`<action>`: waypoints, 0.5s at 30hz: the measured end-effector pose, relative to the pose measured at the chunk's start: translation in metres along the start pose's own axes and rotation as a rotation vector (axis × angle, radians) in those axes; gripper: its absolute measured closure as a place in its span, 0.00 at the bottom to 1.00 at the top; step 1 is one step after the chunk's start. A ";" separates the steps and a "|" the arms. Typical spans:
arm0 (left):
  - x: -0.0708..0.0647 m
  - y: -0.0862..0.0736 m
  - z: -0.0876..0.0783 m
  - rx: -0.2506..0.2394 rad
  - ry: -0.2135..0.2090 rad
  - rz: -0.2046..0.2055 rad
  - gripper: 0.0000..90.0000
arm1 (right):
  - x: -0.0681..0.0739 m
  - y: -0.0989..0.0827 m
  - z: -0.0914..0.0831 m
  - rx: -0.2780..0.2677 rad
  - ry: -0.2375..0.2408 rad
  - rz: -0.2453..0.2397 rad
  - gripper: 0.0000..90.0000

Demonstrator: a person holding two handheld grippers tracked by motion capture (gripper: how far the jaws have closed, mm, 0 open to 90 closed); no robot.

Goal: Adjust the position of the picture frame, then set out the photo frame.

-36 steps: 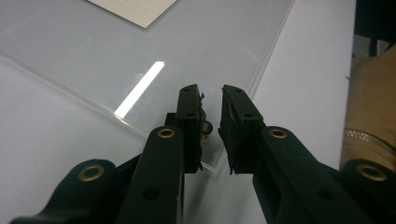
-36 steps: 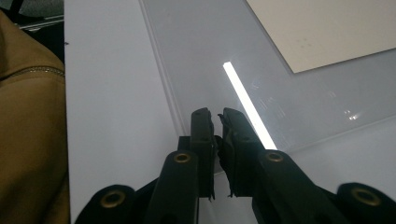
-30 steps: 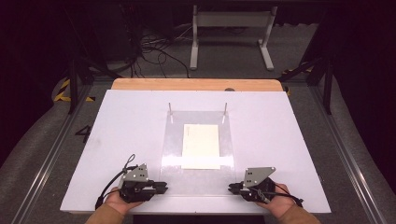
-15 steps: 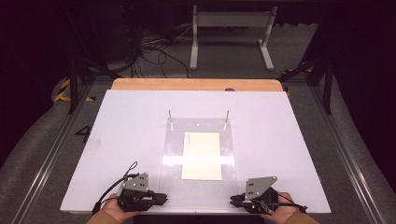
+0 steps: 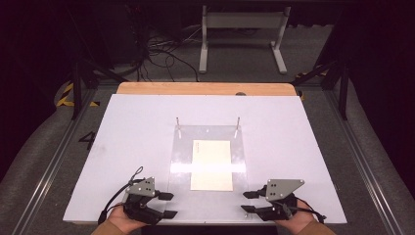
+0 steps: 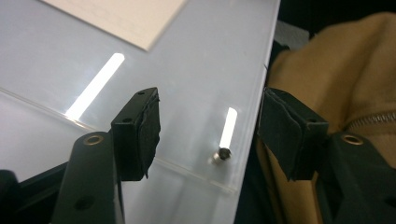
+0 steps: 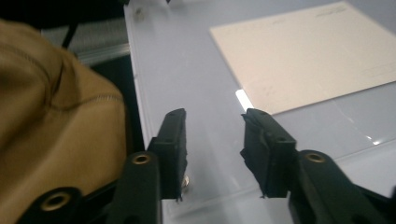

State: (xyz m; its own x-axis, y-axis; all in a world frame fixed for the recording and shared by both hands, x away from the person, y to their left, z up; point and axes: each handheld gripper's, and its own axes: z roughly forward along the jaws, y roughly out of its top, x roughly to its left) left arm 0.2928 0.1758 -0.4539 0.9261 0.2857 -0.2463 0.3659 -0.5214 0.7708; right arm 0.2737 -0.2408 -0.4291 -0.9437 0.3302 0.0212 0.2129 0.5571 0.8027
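Shifted toward the desk's near edge since the earlier frame: clear acrylic plate with paper sheet. Long axis near-to-far, two pins at far end. Left gripper and right gripper released, jaws just opened, flanking the near corners, nothing grasped.

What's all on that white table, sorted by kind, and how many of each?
Tongs: 2, left and right
Clear sheet: 1
Paper: 1
Upright pins at the sheet's far corners: 2, and
Total: 6
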 end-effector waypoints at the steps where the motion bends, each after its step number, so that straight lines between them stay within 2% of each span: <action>1: 0.001 0.002 -0.004 -0.038 0.030 -0.008 0.41 | -0.003 0.001 -0.002 -0.026 -0.029 0.017 0.59; 2: 0.002 0.003 -0.007 -0.064 0.050 -0.017 0.40 | -0.006 0.001 -0.004 -0.058 -0.064 0.031 0.59; 3: 0.003 0.004 -0.010 -0.089 0.073 -0.028 0.40 | -0.009 0.002 -0.005 -0.085 -0.074 0.045 0.57; 4: 0.004 0.006 -0.012 -0.111 0.095 -0.034 0.40 | -0.012 0.002 -0.005 -0.111 -0.097 0.046 0.52; 6: 0.007 0.007 -0.017 -0.152 0.133 -0.041 0.40 | -0.017 0.004 -0.007 -0.151 -0.124 0.037 0.51; 8: 0.010 0.008 -0.021 -0.172 0.173 -0.046 0.40 | -0.023 0.008 -0.010 -0.163 -0.160 0.037 0.51; 10: 0.012 0.008 -0.024 -0.197 0.208 -0.059 0.40 | -0.028 0.013 -0.011 -0.160 -0.178 0.053 0.44; 12: 0.014 0.008 -0.027 -0.213 0.227 -0.067 0.40 | -0.037 0.019 -0.011 -0.153 -0.232 0.074 0.34; 15: 0.017 0.007 -0.031 -0.228 0.267 -0.065 0.40 | -0.051 0.025 -0.011 -0.168 -0.264 0.093 0.31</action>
State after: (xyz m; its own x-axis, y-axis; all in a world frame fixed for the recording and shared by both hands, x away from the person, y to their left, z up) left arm 0.3082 0.2021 -0.4339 0.8337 0.5285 -0.1604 0.3659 -0.3109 0.8772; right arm 0.3247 -0.2521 -0.4041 -0.8194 0.5720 -0.0383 0.2298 0.3890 0.8921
